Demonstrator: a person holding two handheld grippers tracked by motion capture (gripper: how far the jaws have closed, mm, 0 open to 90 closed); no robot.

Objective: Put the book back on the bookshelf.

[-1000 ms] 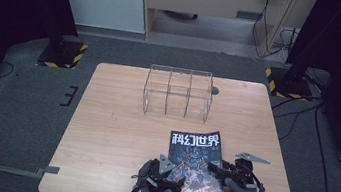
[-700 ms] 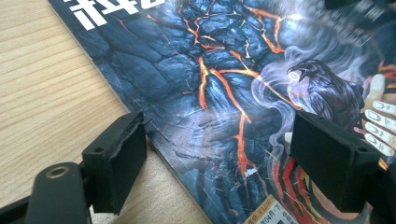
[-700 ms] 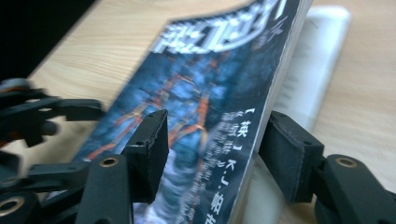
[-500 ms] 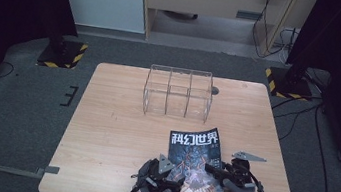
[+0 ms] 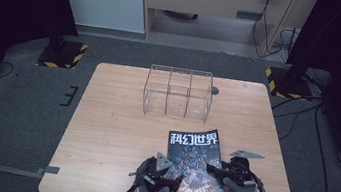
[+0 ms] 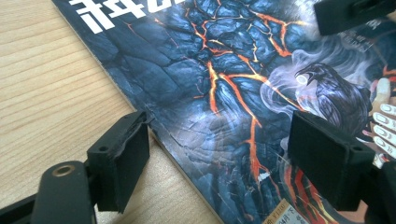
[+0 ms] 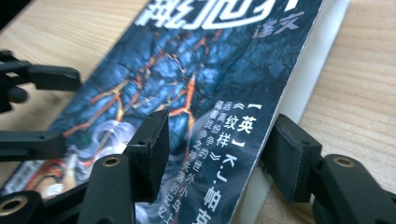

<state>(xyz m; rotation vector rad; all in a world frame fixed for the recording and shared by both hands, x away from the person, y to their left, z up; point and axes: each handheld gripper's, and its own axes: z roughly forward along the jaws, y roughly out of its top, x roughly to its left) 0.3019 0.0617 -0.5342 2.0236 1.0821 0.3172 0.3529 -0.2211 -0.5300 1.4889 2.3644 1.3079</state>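
Note:
A dark magazine (image 5: 194, 167) with a cracked-lava cover and white Chinese title lies flat near the table's front edge. My left gripper (image 5: 166, 181) is open at its left edge. In the left gripper view (image 6: 219, 163), one jaw rests on the wood beside the magazine (image 6: 224, 84) and the other stands over the cover. My right gripper (image 5: 218, 172) is open at the right edge. In the right gripper view (image 7: 219, 149) its jaws straddle that edge of the magazine (image 7: 210, 74), where white pages show under the cover.
A clear acrylic organizer (image 5: 178, 92) with three compartments stands at the back middle of the wooden table (image 5: 112, 133). Gloved hands hold both grippers at the front edge. Cables and striped stand bases lie on the floor beyond the table.
The right gripper has crept slightly left and forward along the magazine's right edge. The left gripper and the magazine have barely moved.

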